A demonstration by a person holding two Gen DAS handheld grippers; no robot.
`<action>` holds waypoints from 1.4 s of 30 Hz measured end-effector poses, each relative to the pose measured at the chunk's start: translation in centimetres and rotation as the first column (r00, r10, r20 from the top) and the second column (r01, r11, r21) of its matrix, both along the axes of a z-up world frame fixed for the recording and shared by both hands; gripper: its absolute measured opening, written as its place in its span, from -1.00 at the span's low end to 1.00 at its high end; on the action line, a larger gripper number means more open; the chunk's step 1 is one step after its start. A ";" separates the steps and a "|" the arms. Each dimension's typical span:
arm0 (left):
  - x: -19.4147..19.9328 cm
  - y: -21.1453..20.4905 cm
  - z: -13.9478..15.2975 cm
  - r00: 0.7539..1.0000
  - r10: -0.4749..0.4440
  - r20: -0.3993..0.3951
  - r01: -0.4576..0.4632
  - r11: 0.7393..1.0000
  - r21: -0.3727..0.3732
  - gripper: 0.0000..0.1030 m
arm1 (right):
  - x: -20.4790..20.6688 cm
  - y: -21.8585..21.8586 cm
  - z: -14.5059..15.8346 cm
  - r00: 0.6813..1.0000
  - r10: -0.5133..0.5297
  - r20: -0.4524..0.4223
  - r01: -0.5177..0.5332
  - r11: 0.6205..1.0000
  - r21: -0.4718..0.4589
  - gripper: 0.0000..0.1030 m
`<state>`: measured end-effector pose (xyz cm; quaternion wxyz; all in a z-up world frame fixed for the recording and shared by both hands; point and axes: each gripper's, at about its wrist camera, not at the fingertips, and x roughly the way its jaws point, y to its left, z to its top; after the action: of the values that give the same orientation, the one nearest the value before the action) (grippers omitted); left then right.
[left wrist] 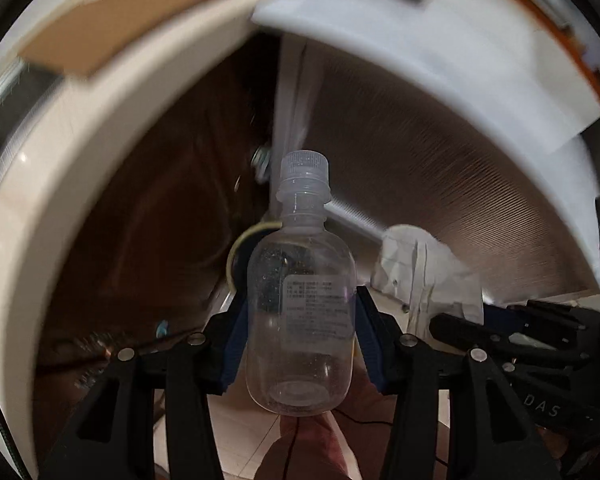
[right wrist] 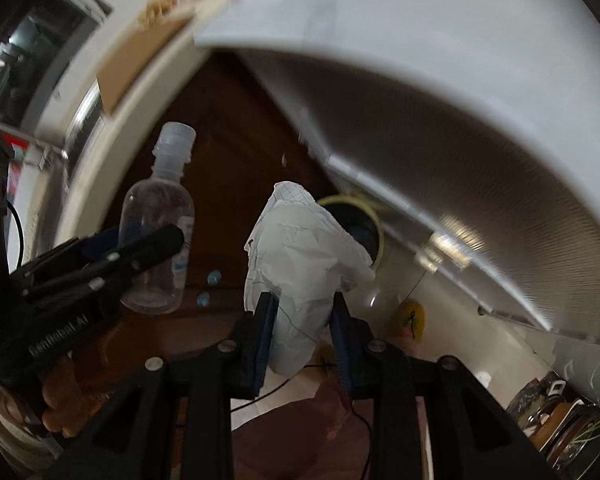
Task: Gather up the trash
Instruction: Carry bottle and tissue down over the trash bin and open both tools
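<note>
Left gripper (left wrist: 302, 336): angled steeply downward, blue pads pressed against both sides of a clear plastic bottle (left wrist: 302, 312). Right gripper (right wrist: 304, 336): angled steeply downward just beside the left, jaws narrowly set, clamping a crumpled white paper (right wrist: 300, 264)

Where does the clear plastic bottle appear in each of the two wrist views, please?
Left wrist view: the bottle stands at centre, cap up, clamped between the left gripper pads.
Right wrist view: the bottle is at left, tilted, partly behind the left gripper.
Shared landmark: the crumpled paper, right of centre in the left view, is at centre in the right view, held by the right gripper.
</note>
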<state>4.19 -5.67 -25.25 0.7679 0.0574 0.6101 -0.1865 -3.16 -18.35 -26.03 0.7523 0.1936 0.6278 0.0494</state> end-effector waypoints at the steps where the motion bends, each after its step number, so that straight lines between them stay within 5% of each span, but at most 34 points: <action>1: 0.1 0.1 -1.8 1.000 0.014 -0.016 -0.014 1.000 0.008 -0.06 | 0.4 0.3 -1.3 1.000 0.017 -0.009 -0.017 1.000 -0.004 -0.46; 13: 4.6 0.1 -23.7 0.995 0.100 -0.012 -0.097 0.987 0.131 0.03 | 8.0 3.3 -24.0 0.978 0.200 -0.060 -0.207 0.970 -0.125 -0.43; 17: 6.2 0.4 -27.4 0.994 0.105 -0.039 -0.099 0.987 0.126 0.14 | 10.5 3.8 -28.2 0.973 0.224 -0.058 -0.230 0.964 -0.133 -0.32; 21: 6.2 2.0 -29.5 0.992 0.120 -0.037 -0.113 0.982 0.150 0.59 | 11.8 3.4 -30.3 0.978 0.205 -0.050 -0.210 0.970 -0.126 0.01; 25: 6.2 2.3 -29.6 0.990 0.136 -0.044 -0.127 0.979 0.160 0.86 | 12.2 2.5 -29.9 0.981 0.191 -0.046 -0.195 0.974 -0.119 0.11; 31: 6.4 2.4 -27.6 0.994 0.113 -0.010 -0.110 0.983 0.145 0.92 | 10.8 1.9 -27.9 0.980 0.196 -0.045 -0.201 0.971 -0.128 0.11; 42: 4.2 3.6 -17.5 0.990 0.142 0.008 -0.142 0.986 0.082 0.91 | 7.4 2.3 -19.2 0.988 0.152 -0.040 -0.156 0.982 -0.111 0.11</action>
<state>8.36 -2.09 -42.74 0.7769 0.0458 0.6189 -0.1061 4.22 -16.05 -45.26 0.7461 0.1020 0.6544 0.0686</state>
